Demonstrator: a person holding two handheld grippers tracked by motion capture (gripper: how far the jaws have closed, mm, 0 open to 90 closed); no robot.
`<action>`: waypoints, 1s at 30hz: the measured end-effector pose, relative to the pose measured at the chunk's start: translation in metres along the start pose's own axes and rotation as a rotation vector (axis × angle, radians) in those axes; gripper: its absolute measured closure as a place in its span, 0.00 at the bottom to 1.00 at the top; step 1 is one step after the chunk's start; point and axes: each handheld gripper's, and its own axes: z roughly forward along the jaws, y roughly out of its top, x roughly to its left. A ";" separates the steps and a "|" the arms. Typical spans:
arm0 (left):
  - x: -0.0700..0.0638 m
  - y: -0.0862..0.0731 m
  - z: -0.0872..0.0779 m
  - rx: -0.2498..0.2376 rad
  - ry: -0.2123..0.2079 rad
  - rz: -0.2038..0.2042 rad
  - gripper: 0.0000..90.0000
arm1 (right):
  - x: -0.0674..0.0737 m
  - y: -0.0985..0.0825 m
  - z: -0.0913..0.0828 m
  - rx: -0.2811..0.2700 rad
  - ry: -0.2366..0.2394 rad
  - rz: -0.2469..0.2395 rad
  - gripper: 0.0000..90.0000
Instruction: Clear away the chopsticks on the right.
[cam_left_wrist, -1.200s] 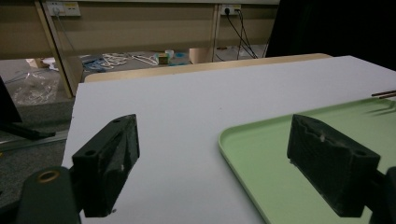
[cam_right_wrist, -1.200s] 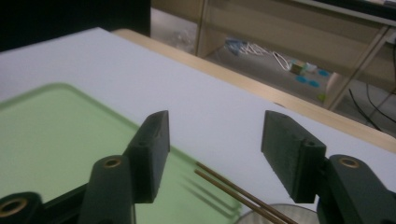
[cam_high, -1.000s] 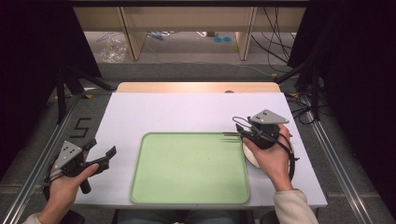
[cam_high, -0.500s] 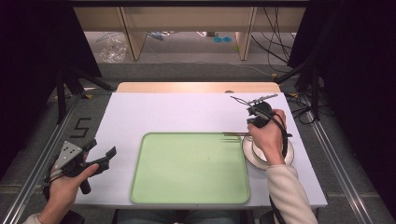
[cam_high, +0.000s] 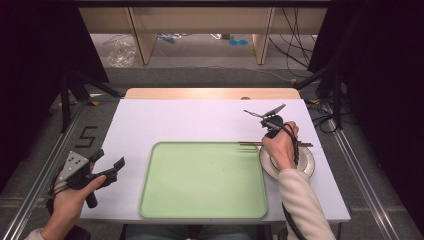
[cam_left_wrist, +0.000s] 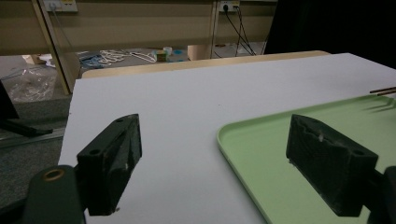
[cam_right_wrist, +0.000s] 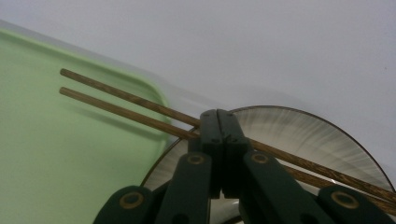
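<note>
Two brown chopsticks (cam_right_wrist: 126, 103) lie side by side, one end on the rim of a light green tray (cam_right_wrist: 60, 154) and the rest across a small white plate (cam_right_wrist: 299, 135). My right gripper (cam_right_wrist: 218, 115) points down at them with its jaws pressed together, tips right on top of the pair; no stick shows between the pads. In the high view the right gripper (cam_high: 270, 136) stands over the chopsticks (cam_high: 249, 143) at the tray's (cam_high: 200, 180) far right corner, beside the plate (cam_high: 306, 164). My left gripper (cam_high: 109, 159) hovers open and holding nothing at the table's left front, as the left gripper (cam_left_wrist: 215, 158) view confirms.
A white sheet (cam_high: 200, 120) covers the table, with a wooden strip (cam_high: 210, 93) at its far edge. Metal rails (cam_high: 365, 180) run along both sides. Cables and shelving legs are on the floor beyond the table.
My right hand has swung forward and down, turning the gripper from level to pointing down at the chopsticks, and its jaws have closed. The left hand and the chopsticks have stayed put.
</note>
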 end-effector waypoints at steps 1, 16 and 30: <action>0.000 0.000 0.000 0.000 0.000 0.000 0.20 | 0.000 0.000 0.000 0.000 0.000 0.000 1.00; 0.000 0.000 0.000 0.002 -0.001 0.000 0.20 | -0.007 0.002 0.013 -0.005 -0.005 -0.022 1.00; 0.000 0.000 0.000 0.004 -0.001 0.001 0.21 | -0.002 0.008 0.006 -0.048 -0.024 -0.134 0.89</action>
